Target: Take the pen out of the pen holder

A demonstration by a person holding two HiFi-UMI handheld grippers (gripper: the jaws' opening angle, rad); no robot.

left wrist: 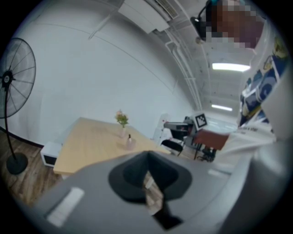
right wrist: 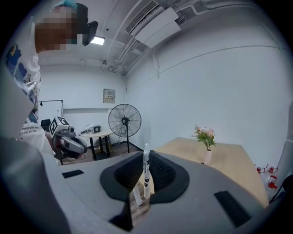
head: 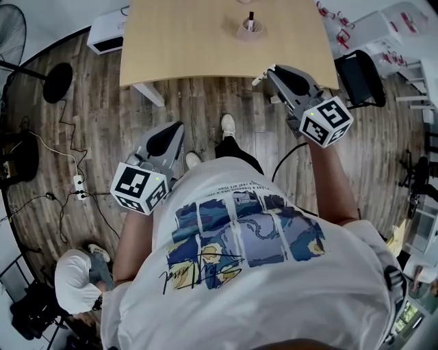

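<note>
While R gripper (right wrist: 145, 185) clamps the white pen (right wrist: 146, 167) upright by the table's (head: 171, 55) near edge, L gripper (left wrist: 149, 192) looks shut, empty; pen holder (head: 250, 30) stands well back from that edge w/ a dark pen (head: 250, 18).

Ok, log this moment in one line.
right gripper: shut on white pen | left gripper: shut, empty | pen holder: on table

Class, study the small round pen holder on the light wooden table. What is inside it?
One dark pen stands upright in the small round pen holder. The holder's wall hides the pen's lower end and anything lying at the bottom.
</note>
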